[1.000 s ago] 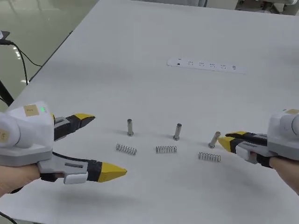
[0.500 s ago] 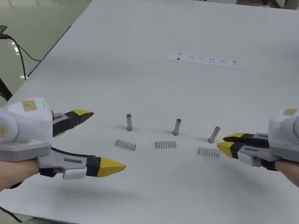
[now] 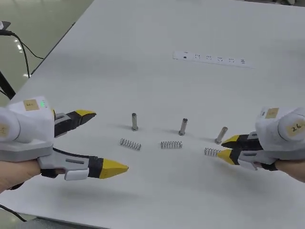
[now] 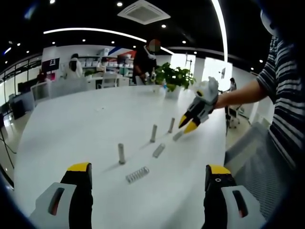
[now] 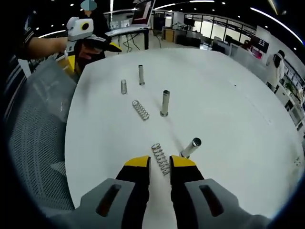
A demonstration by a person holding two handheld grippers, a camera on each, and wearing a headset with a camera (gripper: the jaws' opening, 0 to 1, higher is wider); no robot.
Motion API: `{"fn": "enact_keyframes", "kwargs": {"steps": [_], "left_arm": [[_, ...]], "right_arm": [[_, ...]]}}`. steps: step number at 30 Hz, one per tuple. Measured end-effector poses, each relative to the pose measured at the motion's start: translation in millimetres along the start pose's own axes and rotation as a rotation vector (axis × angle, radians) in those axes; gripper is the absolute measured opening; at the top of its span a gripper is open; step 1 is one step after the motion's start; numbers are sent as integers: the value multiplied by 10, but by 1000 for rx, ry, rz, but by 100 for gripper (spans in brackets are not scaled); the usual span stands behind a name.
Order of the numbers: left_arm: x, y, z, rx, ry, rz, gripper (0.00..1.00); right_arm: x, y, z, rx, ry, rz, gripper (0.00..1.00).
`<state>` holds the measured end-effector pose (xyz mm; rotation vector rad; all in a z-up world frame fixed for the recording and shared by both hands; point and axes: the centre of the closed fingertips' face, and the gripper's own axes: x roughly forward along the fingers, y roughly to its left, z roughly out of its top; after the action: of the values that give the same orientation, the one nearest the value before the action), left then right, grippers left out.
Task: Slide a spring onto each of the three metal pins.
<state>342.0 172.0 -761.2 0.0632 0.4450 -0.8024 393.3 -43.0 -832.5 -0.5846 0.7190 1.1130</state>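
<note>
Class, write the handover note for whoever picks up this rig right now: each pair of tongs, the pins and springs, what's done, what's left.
Left tongs: wide open, empty, left of the row.
Right tongs: slightly open, tips either side of one end of the right coiled wire spring; not gripped.
Silver metal pins stand in a row on the white table: left pin, middle pin, right pin. Left spring and middle spring lie before theirs.
Done: nothing, every pin bare. Left: all three springs.

- The right gripper (image 3: 228, 148) is cut off by the head view's right edge, the left gripper (image 3: 107, 140) by its left edge.
- Lower centre of the right gripper view: the nearest spring (image 5: 160, 157) has its near end hidden between the tips, possibly touching them.
- Upper right of the head view: the sockets of the power strip (image 3: 213, 59) are too small to tell.
</note>
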Motion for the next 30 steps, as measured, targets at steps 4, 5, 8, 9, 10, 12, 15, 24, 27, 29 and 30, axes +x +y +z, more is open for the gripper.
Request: {"fn": "enact_keyframes", "kwargs": {"steps": [4, 5, 8, 9, 10, 12, 15, 24, 27, 29, 30], "left_arm": [[-9, -3, -9, 1, 4, 0, 96], [-10, -4, -8, 0, 4, -1, 96], [-17, 2, -2, -2, 2, -1, 96], [-18, 4, -2, -2, 2, -1, 96], [-19, 7, -2, -1, 3, 0, 96], [-18, 5, -1, -1, 5, -2, 96], [-17, 1, 5, 0, 5, -4, 96], [-12, 3, -26, -2, 13, -7, 96], [-9, 4, -48, -2, 18, -9, 96], [-9, 1, -54, -2, 20, -10, 95], [-9, -1, -54, -3, 19, -10, 95]], "right_arm": [[48, 7, -113, -82, 64, 17, 14], [57, 12, -116, -94, 67, 17, 14], [80, 1, -142, -139, 89, 16, 14], [86, -3, -145, -146, 93, 15, 13], [93, -11, -149, -155, 98, 15, 13], [110, -29, -162, -160, 104, 15, 13], [117, -44, -182, -160, 112, 16, 13], [129, -48, -219, -174, 126, 23, 11], [137, -52, -222, -172, 129, 23, 11], [141, -47, -226, -172, 130, 24, 11], [145, -43, -233, -174, 131, 24, 11]]}}
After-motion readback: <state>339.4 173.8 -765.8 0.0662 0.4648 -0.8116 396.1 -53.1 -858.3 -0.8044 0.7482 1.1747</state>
